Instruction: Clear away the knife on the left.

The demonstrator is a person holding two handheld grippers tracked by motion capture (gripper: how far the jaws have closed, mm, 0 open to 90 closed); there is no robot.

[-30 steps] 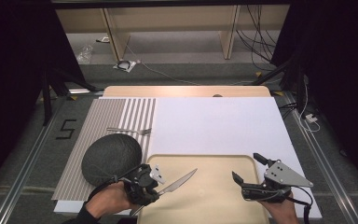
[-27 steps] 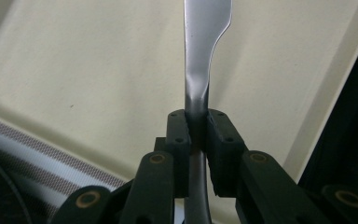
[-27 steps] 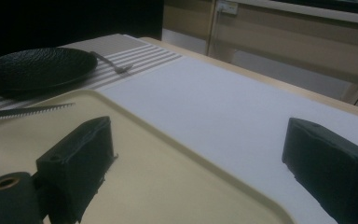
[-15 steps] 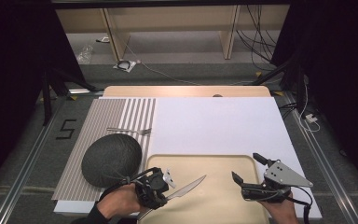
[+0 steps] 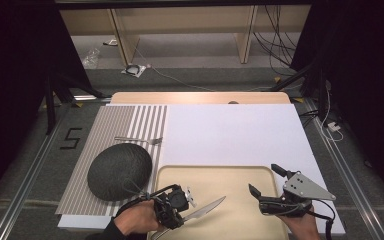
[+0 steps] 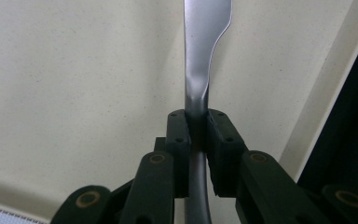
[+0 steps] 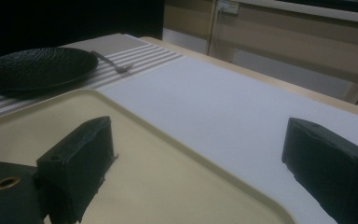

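Your left gripper (image 5: 180,207) is clamped on the handle of the knife (image 5: 206,208), whose blade points over the beige tray (image 5: 240,172). Your right gripper (image 5: 265,181) holds its jaws wide apart above the tray's right edge. Farther left lies the black plate (image 5: 119,170), with a fork (image 5: 139,140) beyond it.

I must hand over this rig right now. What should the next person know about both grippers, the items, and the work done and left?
Left gripper: shut on the knife, blade over the beige tray, not yet set down.
Right gripper: open, nothing between its jaws, over the tray's right side.
Black plate lies on the striped mat; the fork lies on the mat behind the plate.
Done: knife picked up.
Left: probably place the knife; plate and fork are untouched.
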